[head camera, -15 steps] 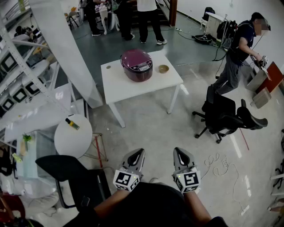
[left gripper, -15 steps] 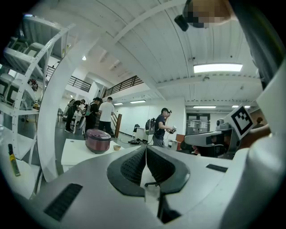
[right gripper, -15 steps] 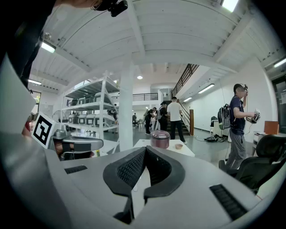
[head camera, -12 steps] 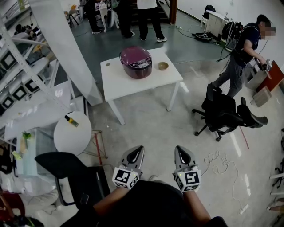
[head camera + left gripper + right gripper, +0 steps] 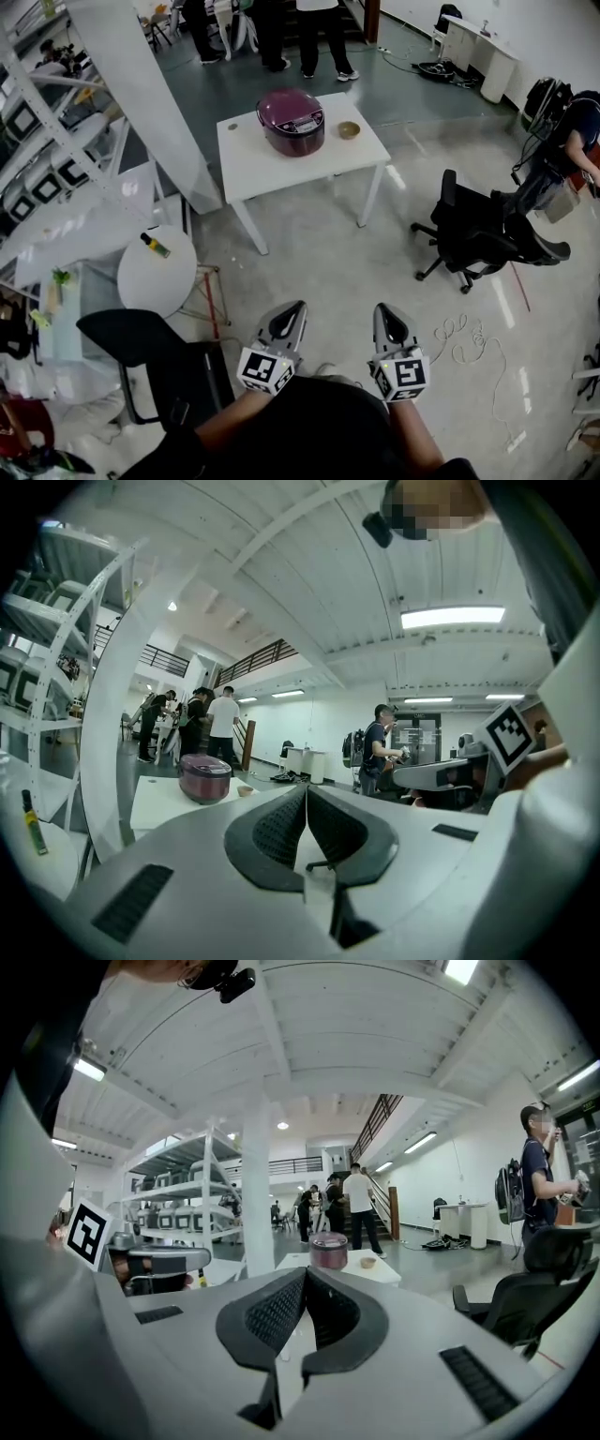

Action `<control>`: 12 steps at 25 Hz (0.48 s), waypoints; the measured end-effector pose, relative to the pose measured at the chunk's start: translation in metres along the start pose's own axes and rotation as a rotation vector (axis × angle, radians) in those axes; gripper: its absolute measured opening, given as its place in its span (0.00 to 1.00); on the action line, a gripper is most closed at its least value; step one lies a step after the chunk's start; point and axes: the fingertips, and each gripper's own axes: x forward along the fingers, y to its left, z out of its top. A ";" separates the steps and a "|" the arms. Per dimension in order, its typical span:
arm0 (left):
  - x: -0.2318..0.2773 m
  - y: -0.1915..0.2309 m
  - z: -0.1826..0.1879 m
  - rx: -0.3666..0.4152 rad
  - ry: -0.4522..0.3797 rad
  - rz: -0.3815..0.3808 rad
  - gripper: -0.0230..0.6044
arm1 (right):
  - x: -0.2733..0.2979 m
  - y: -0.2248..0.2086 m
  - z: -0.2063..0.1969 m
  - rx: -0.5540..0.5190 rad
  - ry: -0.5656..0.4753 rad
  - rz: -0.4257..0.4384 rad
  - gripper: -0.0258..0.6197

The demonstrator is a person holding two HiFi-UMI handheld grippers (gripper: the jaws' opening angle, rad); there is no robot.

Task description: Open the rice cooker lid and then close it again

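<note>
Both closed: left tool [image 5: 296, 308], right tool [image 5: 382, 310] | rice cooker [image 5: 292, 122] well ahead

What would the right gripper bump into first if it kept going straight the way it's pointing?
Nothing close: only floor lies just ahead of the right gripper. Farther along that line stands the white table bearing the purple rice cooker, probably the first thing met, though depth is hard to judge.

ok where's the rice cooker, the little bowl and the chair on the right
rice cooker [image 5: 291, 112]: head view, top of its lid
little bowl [image 5: 348, 129]: head view, its middle
chair on the right [image 5: 480, 240]: head view, its middle
</note>
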 end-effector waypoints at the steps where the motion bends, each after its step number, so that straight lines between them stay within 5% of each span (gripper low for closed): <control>1: -0.001 0.000 0.000 -0.001 -0.001 -0.003 0.04 | 0.000 0.001 0.000 -0.009 0.001 0.001 0.04; 12: -0.005 -0.002 0.001 -0.013 -0.016 -0.008 0.04 | -0.009 -0.011 -0.011 0.025 0.006 0.016 0.04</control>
